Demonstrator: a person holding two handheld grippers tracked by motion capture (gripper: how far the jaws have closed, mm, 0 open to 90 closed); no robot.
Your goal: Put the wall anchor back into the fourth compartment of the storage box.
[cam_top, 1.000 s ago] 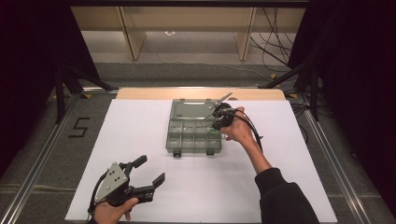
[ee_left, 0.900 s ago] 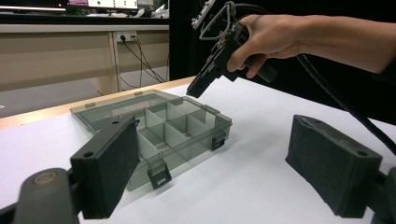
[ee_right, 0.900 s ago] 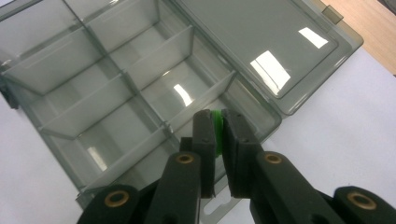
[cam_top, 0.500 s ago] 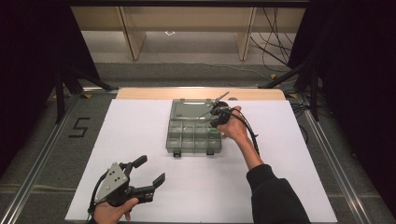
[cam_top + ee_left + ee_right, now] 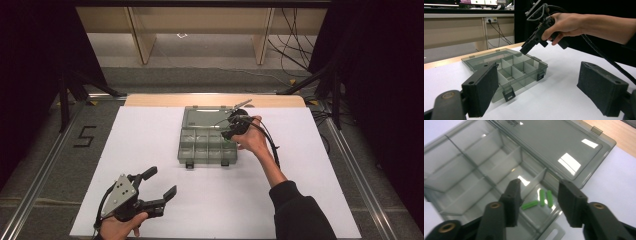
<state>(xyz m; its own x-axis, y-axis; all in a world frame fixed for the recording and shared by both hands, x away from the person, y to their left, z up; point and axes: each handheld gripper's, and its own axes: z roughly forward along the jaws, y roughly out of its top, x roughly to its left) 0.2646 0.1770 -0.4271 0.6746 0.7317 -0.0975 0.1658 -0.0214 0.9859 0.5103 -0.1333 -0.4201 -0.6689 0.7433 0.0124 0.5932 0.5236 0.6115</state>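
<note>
as right tool (image 5: 537, 195) opens, green pieces (image 5: 541, 199) boxed

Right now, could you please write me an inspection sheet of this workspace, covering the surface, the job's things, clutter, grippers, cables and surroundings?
Surface: white sheet over a wooden table.
Job's things: clear grey plastic compartment box, lid open flat behind it; three small green plastic sticks lie in one corner compartment.
Clutter: nothing seen.
Grippers: right gripper above the box, its jaws have just been opening, nothing between them, sticks lying below; left gripper open near the sheet's front edge, holding nothing.
Cables: black cable trails from the right gripper along the forearm; loose wires on the floor beyond.
Surroundings: wooden shelving behind, number 5 marked on the floor.
</note>
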